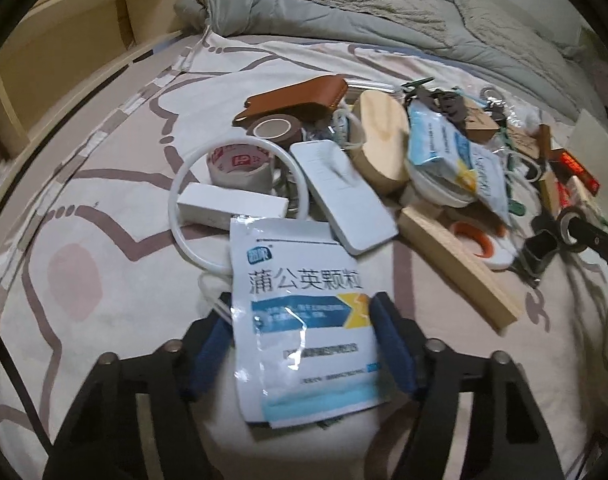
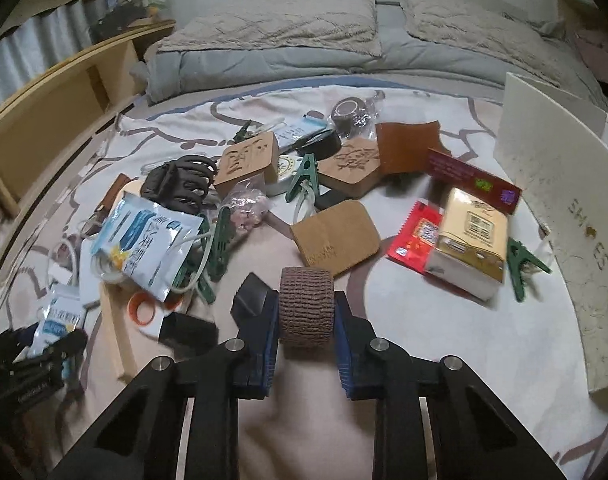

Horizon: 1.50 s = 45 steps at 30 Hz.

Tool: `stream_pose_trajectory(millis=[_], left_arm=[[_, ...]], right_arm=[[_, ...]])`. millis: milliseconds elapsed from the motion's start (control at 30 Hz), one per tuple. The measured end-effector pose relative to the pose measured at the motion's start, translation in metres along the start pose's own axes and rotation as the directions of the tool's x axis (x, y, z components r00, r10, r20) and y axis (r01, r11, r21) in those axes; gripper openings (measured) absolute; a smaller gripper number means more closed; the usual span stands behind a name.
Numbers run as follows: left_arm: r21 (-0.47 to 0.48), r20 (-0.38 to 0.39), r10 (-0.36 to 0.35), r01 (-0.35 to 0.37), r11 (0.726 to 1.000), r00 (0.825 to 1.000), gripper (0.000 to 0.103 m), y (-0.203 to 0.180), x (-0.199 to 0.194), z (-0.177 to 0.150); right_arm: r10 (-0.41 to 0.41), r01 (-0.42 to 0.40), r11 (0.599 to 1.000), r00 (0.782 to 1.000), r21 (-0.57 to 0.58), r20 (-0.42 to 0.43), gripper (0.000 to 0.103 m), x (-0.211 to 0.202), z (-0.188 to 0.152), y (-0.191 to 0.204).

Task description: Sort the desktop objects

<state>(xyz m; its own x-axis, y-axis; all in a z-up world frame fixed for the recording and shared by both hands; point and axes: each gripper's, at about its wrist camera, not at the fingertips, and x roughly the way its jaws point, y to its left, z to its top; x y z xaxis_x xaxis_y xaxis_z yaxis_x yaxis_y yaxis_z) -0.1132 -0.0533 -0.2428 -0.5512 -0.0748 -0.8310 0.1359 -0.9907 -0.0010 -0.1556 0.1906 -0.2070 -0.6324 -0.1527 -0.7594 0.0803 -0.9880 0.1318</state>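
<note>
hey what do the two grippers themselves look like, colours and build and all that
Both look alike: the left gripper and right gripper have matte black angular linkage arms with triangular cut-outs, joined by round silver pivot pins. Each finger carries a dark blue pad with fine ribbing. No cables, markings, hands or sleeves show.

Left wrist view: the sachet [image 1: 304, 328] covers the gap between the left gripper's [image 1: 300, 320] fingers; contact with the pads cannot be confirmed. Its small print is blurred, unreadable. At 3 o'clock, the right gripper [image 1: 560, 240] is partly cut off by the lens rim. The white ring [image 1: 184, 176] passes beneath the sachet and a white box [image 1: 232, 204].

Right wrist view: at 8 o'clock, the left gripper [image 2: 32, 360] is dark, its jaws indistinct. The shoebox lid [image 2: 564, 208] runs off at 3 o'clock. The orange tape roll [image 2: 142, 312] is half buried.
</note>
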Motion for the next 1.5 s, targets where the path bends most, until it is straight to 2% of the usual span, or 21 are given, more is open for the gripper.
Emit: stream_pose_trajectory(millis=[67,233,567,767,800,833,867,900,933,967,1167,1300,1500], left_arm=[[-0.022,-0.002,-0.024,0.024,0.999,1.0,0.059,0.003,-0.003,-0.002],[-0.09,0.0,-0.09,0.09,0.992,0.996,0.058,0.014,-0.009,-0.007],[-0.075,-0.004,-0.123,0.122,0.99,0.992,0.052,0.012,-0.023,-0.019],[-0.038,-0.028,-0.146,0.144,0.989,0.989,0.051,0.008,-0.038,-0.03],[-0.023,-0.026,-0.132,0.132,0.991,0.991,0.051,0.007,-0.042,-0.031],[-0.011,-0.019,-0.112,0.112,0.994,0.993,0.059,0.007,-0.045,-0.032],[0.015,-0.004,-0.076,0.076,0.997,0.997,0.068,0.006,-0.049,-0.033],[0.04,0.019,-0.042,0.041,0.998,0.999,0.087,0.004,-0.053,-0.033],[0.064,0.049,-0.016,0.013,0.998,0.999,0.092,0.003,-0.058,-0.034],[0.092,0.075,-0.001,-0.006,0.996,0.997,0.092,0.001,-0.062,-0.035],[0.167,0.099,0.016,-0.032,0.985,0.995,0.093,-0.009,-0.064,-0.03],[0.174,0.083,0.0,-0.014,0.985,0.997,0.093,-0.012,-0.06,-0.026],[0.155,0.014,0.057,-0.059,0.986,0.998,0.093,-0.003,-0.055,-0.032]], right_arm=[[-0.006,0.006,1.0,1.0,-0.012,0.01,0.026,-0.011,-0.004,-0.004],[-0.044,0.045,0.997,0.999,-0.063,0.006,0.026,-0.041,-0.02,-0.018],[-0.162,0.158,0.972,0.987,-0.174,-0.014,0.026,-0.093,-0.069,-0.054],[-0.208,0.205,0.953,0.978,-0.222,0.009,0.026,-0.106,-0.096,-0.054],[-0.206,0.204,0.952,0.978,-0.229,0.013,0.026,-0.105,-0.099,-0.051],[-0.202,0.199,0.952,0.979,-0.232,0.013,0.026,-0.104,-0.101,-0.049],[-0.193,0.19,0.954,0.981,-0.233,0.009,0.026,-0.103,-0.103,-0.047],[-0.188,0.184,0.955,0.982,-0.234,0.004,0.026,-0.101,-0.103,-0.046],[-0.182,0.177,0.955,0.983,-0.239,0.0,0.026,-0.099,-0.104,-0.044],[-0.18,0.174,0.954,0.984,-0.242,0.0,0.026,-0.098,-0.105,-0.042],[-0.131,0.129,0.971,0.991,-0.201,0.005,0.026,-0.097,-0.107,-0.039],[-0.076,0.077,0.976,0.997,-0.204,0.015,0.026,-0.101,-0.11,-0.035],[0.057,-0.061,0.987,0.998,-0.148,-0.032,0.026,-0.101,-0.112,-0.033]])
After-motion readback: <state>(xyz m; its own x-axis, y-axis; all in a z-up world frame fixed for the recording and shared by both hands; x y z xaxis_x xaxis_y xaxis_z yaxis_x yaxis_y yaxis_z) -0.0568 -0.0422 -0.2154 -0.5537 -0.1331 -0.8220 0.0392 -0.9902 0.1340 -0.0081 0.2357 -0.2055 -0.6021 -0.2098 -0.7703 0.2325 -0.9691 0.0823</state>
